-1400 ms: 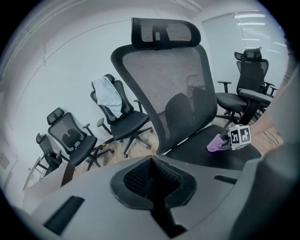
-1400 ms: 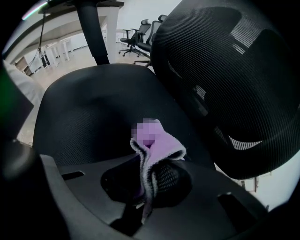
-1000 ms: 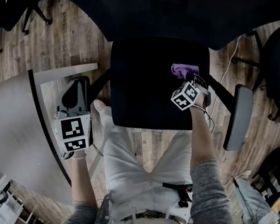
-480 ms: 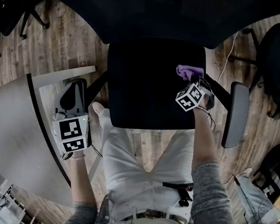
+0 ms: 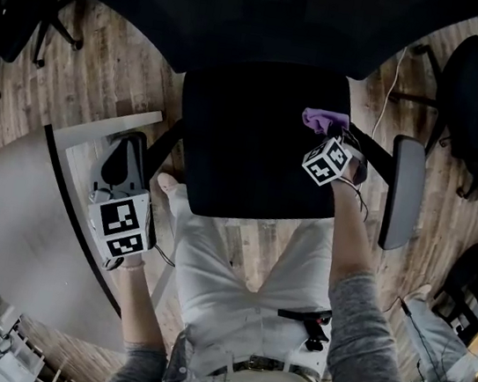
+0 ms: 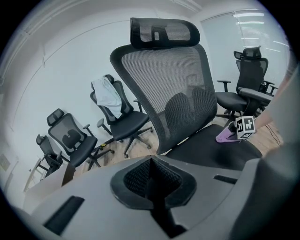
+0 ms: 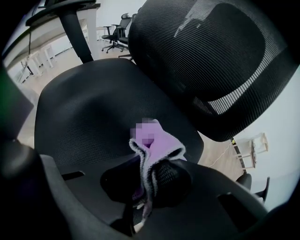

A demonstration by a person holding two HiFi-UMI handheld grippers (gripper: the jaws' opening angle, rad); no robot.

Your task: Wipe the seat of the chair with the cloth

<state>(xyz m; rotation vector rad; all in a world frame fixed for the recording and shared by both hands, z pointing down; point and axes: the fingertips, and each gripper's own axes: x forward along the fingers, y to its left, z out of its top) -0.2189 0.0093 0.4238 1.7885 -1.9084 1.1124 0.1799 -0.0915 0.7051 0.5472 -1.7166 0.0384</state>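
Cloth (image 5: pixel 323 119), purple in colour, is clamped in the right tool (image 5: pixel 326 136). In the right gripper view, the two jaws are pressed together on a folded bunch of it. The bunch sticks out in front of the jaws, over the far right part of the black seat (image 5: pixel 246 142), near the backrest (image 7: pixel 211 56). It seems to touch the seat, but I cannot be sure. The left tool (image 5: pixel 126 151) is to the left of the chair, beside the edge of the grey tabletop (image 5: pixel 12 223), with its jaws closed together and nothing between them.
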